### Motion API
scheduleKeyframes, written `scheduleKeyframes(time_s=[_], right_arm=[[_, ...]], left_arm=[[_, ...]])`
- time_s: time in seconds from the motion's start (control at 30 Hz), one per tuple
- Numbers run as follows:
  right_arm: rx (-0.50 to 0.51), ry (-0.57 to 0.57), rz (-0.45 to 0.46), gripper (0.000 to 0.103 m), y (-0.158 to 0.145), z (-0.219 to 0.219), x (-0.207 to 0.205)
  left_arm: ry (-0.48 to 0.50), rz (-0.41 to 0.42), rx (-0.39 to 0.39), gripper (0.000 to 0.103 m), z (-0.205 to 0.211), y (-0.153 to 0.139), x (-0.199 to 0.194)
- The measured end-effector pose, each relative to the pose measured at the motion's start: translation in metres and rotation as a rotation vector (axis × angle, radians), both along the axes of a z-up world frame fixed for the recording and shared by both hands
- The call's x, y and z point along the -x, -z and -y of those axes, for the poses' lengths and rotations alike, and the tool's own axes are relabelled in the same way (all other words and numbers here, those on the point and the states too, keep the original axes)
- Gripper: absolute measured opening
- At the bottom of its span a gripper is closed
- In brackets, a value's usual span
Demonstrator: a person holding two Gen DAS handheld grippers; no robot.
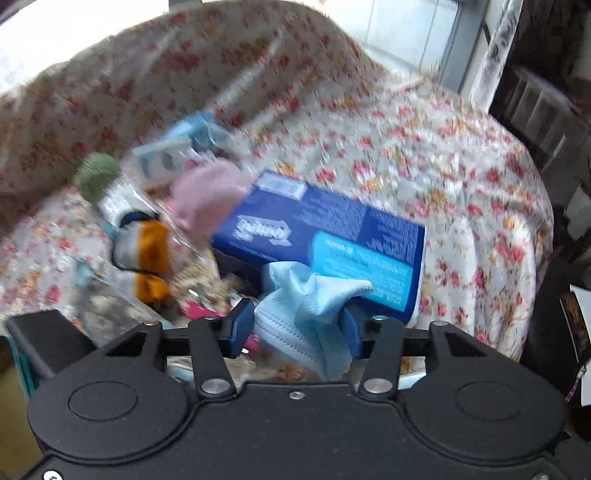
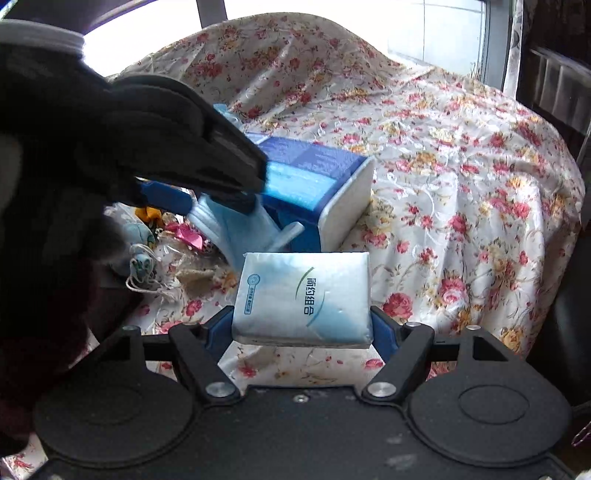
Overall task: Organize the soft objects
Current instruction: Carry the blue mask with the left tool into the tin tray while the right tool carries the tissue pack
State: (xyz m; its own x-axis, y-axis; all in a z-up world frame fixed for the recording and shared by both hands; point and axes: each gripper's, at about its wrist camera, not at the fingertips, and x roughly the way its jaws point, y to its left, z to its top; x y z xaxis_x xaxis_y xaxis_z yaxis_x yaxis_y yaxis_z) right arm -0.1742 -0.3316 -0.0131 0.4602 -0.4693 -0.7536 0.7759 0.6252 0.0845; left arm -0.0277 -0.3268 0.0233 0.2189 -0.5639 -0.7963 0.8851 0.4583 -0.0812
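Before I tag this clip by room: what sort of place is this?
Probably a room at home, perhaps a bedroom or living room. A floral cloth drapes a rounded piece of furniture, a window sits behind, and tissue packs and small soft toys are scattered about.

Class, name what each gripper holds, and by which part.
Left gripper: light blue face mask, bunched middle. Right gripper: white tissue pack, near end, side edges.

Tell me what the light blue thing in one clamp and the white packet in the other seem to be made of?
The light blue face mask, pinched in the left gripper, looks like thin non-woven fabric: matte, pleated, with stitched edges, and it crumples limply. The white tissue pack, squeezed in the right gripper, seems wrapped in glossy plastic film, printed and shiny, with soft rounded corners; presumably paper tissues are inside.
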Motion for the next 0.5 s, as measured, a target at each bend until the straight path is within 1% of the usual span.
scheduleKeyframes(time_s=[0.03,0.1,0.23,0.33,0.4,0.43,0.47,0.5], right_arm=[[0.008,-0.002,0.001,0.075,-0.003,-0.001,-0.001],[0.025,-0.008,0.005,0.075,-0.009,-0.004,-0.005],[0.060,-0.036,0.021,0.075,-0.026,-0.011,-0.017],[0.081,-0.061,0.030,0.075,-0.034,-0.017,-0.025],[0.095,-0.071,0.027,0.075,-0.038,-0.023,-0.030],[0.093,-0.073,0.028,0.075,-0.039,-0.024,-0.031],[0.084,-0.075,0.030,0.075,-0.038,-0.024,-0.029],[0.072,-0.077,0.032,0.075,-0.038,-0.024,-0.028]], left_arm=[[-0.005,0.005,0.016,0.042,-0.005,-0.006,-0.001],[-0.023,0.010,0.054,0.042,-0.021,-0.021,-0.004],[-0.090,0.040,0.126,0.042,-0.053,-0.048,-0.019],[-0.154,0.042,0.159,0.042,-0.079,-0.060,-0.036],[-0.196,0.066,0.159,0.043,-0.091,-0.064,-0.043],[-0.207,0.076,0.153,0.046,-0.095,-0.063,-0.045],[-0.209,0.081,0.145,0.052,-0.097,-0.062,-0.044],[-0.205,0.083,0.143,0.057,-0.098,-0.060,-0.043]])
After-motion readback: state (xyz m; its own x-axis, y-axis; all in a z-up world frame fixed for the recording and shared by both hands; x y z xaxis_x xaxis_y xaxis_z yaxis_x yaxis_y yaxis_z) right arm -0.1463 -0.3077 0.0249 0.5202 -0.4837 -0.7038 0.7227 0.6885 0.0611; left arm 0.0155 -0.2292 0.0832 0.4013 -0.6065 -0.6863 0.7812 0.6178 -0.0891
